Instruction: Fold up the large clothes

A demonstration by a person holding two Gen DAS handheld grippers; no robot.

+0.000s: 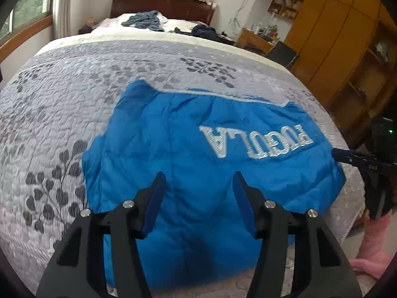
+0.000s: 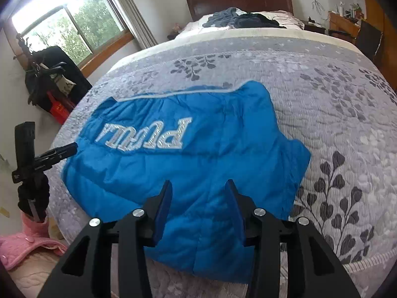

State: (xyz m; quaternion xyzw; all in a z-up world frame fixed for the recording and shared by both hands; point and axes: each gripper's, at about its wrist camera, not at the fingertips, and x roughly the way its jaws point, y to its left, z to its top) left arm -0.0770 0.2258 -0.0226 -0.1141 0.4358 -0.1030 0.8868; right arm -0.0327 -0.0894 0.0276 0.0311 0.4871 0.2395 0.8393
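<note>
Two grippers hover over one padded blue jacket (image 1: 198, 154) that lies spread on the grey leaf-patterned bedspread (image 1: 62, 104), close to the near edge of the bed, its silver lettering facing up and reading upside down from here. The left gripper (image 1: 198, 193) has its jaws spread wide and grips nothing; the right gripper (image 2: 198, 203) likewise stands agape and empty above the near part of the garment. The jacket looks puffy and quilted, so it is probably light for its bulk, soft, and springy: a fold will likely want to puff back open, and the smooth shell fabric may slip between the pads (image 1: 152, 206) unless they bite a doubled edge or seam. The best holds seem to be the outer corners of the bulging sides or the white-piped hem (image 1: 230, 95) at the far edge, not the flat middle. Beyond the jacket the bedspread lies bare for a good stretch, giving ample room to swing a side inward or lift the hem over. The near edge is the hazard: the garment reaches almost to it, with pink fabric (image 2: 24, 245) below, so dragging toward the person could pull it off the bed. Other clothes (image 2: 238, 18) lie well apart by the headboard.
</note>
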